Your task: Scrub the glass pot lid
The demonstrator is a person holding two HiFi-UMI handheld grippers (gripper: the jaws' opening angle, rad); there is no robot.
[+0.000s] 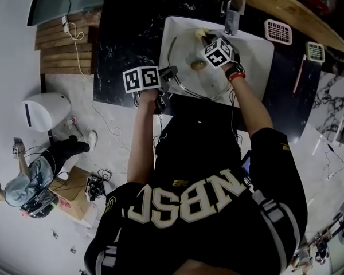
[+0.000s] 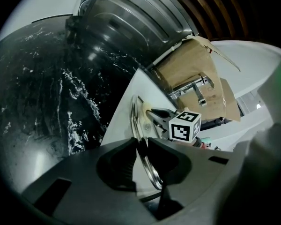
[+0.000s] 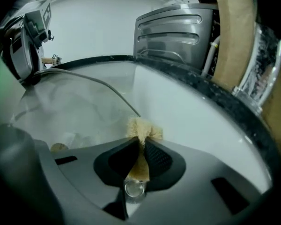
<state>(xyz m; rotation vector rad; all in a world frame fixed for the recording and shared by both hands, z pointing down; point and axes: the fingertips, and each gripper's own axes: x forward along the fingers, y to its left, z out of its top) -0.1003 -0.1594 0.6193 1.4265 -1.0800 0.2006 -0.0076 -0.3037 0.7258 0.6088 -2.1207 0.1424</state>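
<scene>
Left clamps the lid rim, right has the scrub pad at the far edge.

Left gripper has its jaws nearly together, pinched on the metal rim of the glass pot lid, holding it tilted over the white sink. Right gripper is closed on a tan scrub pad, with a tuft sticking out past the tips. The pad sits by the lid's far rim (contact unclear). The glass face lies left of and below it, so I'd expect the stroke to run back towards the left gripper.
</scene>
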